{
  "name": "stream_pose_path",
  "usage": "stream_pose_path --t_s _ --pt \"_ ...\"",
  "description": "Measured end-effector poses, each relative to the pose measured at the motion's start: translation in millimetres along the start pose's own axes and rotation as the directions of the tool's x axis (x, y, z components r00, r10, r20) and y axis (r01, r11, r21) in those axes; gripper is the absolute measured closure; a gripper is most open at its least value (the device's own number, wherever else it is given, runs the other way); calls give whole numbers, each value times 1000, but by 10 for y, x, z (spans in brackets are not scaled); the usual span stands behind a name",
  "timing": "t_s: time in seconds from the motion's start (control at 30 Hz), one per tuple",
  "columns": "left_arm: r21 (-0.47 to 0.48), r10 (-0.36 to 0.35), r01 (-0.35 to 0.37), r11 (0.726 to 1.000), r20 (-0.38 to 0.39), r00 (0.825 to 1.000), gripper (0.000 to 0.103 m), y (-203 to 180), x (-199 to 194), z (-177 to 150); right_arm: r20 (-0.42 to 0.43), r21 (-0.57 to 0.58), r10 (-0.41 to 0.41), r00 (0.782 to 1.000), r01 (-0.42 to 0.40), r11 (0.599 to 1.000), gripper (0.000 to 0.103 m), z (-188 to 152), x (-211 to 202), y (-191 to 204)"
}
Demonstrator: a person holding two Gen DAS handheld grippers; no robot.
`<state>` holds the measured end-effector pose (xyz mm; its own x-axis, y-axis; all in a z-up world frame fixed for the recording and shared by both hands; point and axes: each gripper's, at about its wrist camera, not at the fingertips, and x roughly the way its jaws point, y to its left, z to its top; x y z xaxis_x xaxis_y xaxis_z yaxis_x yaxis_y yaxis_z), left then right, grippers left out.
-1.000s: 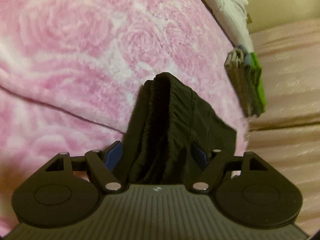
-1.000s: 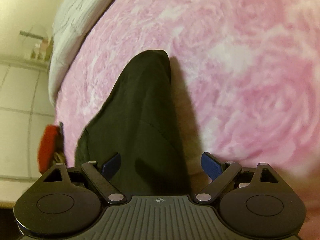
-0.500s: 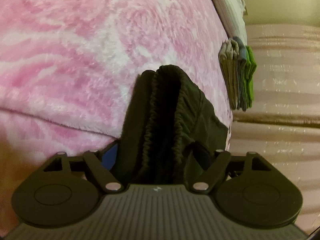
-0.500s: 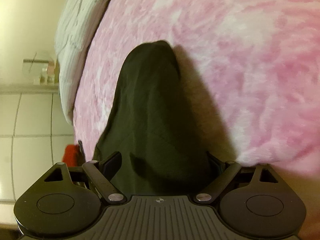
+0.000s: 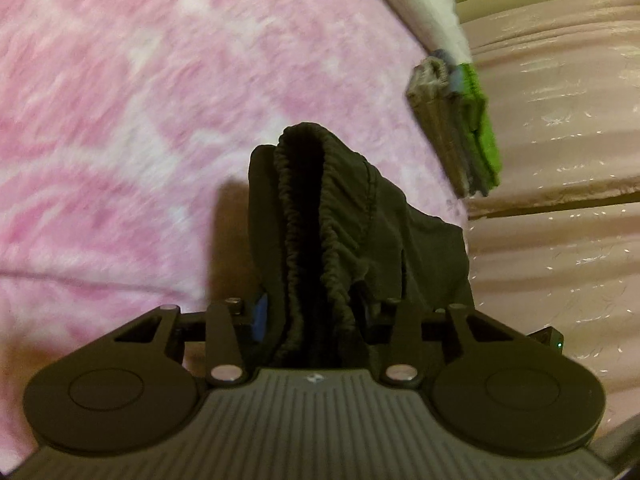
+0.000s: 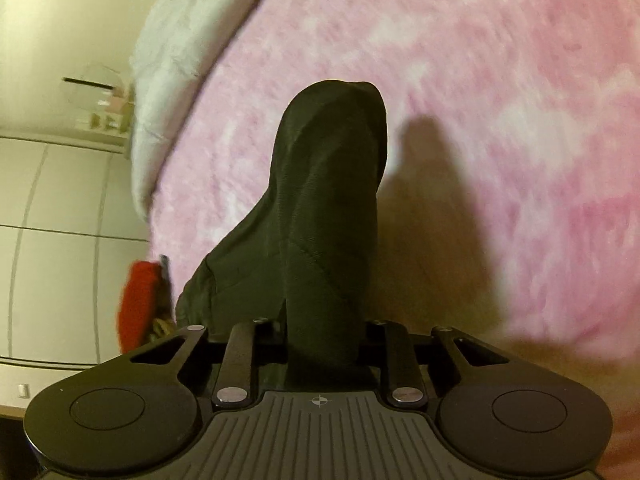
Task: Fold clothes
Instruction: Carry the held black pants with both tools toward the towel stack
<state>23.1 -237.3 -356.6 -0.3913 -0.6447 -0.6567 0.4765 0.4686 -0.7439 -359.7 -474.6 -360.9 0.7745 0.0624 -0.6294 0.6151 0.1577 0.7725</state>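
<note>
A black garment with a gathered elastic waistband is bunched between the fingers of my left gripper, which is shut on it above the pink fleece blanket. My right gripper is shut on another part of the same black garment, whose smooth cloth rises from between the jaws. The fingertips of both grippers are hidden by the cloth. The garment is lifted off the blanket and casts a shadow on it.
A stack of folded clothes, grey, blue and green, sits at the blanket's right edge beside pink bedding. A white pillow lies at the far end. A red item is at the bed's left side, by white cupboard doors.
Both grippers have closed on the black garment: one second ago the jaws stood wide around it, now they pinch it. The garment has been raised off the blanket.
</note>
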Motion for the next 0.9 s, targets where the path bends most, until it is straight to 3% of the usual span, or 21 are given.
stream_pose_path --t_s 0.2,0.37,0.57,0.7,0.9 --pt "105 -53 51 993 19 998 67 -839 358 369 94 -7 44 995 -43 999 81 562 -505 8" --pt "206 -173 168 964 7 985 67 -1690 1000 982 225 -39 49 973 -42 998 80 1409 -1101 75" --pt "331 -275 263 906 -11 961 67 -2879 1841 2016 367 -68 66 928 -44 997 80 2716 -1647 290" --pt "384 -292 272 883 -6 956 67 -3504 2282 2659 435 -78 89 896 -61 995 80 3575 -1823 389" --pt "416 -262 232 879 15 965 67 -3957 2835 3209 458 -52 97 883 -82 995 80 4476 -1729 285"
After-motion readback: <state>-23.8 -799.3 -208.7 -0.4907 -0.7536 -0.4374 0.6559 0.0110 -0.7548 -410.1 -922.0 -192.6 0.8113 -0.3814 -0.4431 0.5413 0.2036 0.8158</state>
